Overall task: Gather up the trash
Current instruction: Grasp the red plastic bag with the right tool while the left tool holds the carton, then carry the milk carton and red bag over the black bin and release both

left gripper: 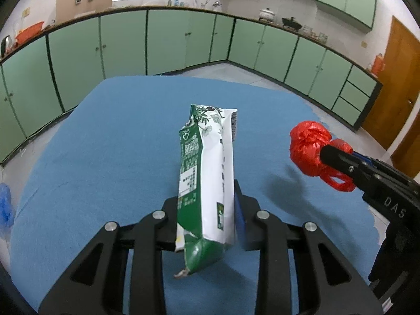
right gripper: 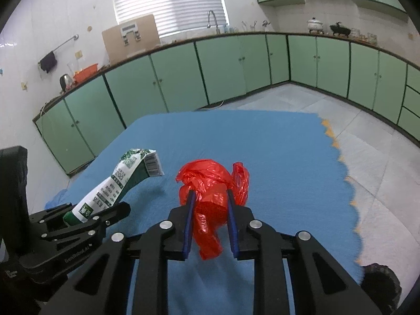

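Note:
My left gripper is shut on a green and white snack wrapper and holds it above the blue table cloth. My right gripper is shut on a crumpled red plastic bag, also held above the cloth. In the left wrist view the right gripper with the red bag is off to the right. In the right wrist view the left gripper with the wrapper is at the lower left.
Green kitchen cabinets run along the back and right walls. A blue plastic bag hangs at the table's left edge. A wooden door is at the far right. A dark object sits by the table's right front corner.

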{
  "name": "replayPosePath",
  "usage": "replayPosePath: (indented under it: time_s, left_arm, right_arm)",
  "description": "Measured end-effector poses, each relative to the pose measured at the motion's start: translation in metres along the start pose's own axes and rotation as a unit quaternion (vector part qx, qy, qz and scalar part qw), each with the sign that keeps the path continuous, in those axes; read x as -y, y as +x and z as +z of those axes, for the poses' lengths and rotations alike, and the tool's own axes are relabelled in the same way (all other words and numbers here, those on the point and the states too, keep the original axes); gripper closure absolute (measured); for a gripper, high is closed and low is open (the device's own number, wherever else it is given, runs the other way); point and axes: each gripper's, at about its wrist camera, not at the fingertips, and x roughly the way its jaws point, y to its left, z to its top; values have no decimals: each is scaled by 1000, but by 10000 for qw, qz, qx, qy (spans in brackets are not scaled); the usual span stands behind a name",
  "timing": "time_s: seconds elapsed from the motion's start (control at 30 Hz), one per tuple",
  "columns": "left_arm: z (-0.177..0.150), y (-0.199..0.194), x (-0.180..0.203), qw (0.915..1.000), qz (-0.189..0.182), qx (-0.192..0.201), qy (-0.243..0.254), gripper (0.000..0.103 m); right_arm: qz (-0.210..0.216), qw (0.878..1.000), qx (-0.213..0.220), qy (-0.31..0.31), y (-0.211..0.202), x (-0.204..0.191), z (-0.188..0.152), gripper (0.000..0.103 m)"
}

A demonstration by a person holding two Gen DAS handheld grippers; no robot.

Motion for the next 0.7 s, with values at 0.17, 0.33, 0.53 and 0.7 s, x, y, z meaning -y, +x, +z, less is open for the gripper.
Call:
replayPosePath:
  time_s: [0.17,0.33,0.53,0.7]
  left_arm:
    - [0,-15,23,9996,-186,163,134,75]
    - [-2,-33,51,9985,-353,298,294,75]
    - [-8,-45,83,9966,-560,344,496,75]
    - [-14,-51,107,9945,-728,348,663,75]
  right_arm:
    - [-134,9996,214,85,-31,10,2,81]
    - [-270,9988,384,133,-65,24,-2,81]
    - [-414,9975,514,256,-95,36,-10,81]
    - [-569,9960,606,332,-119,49,-19,81]
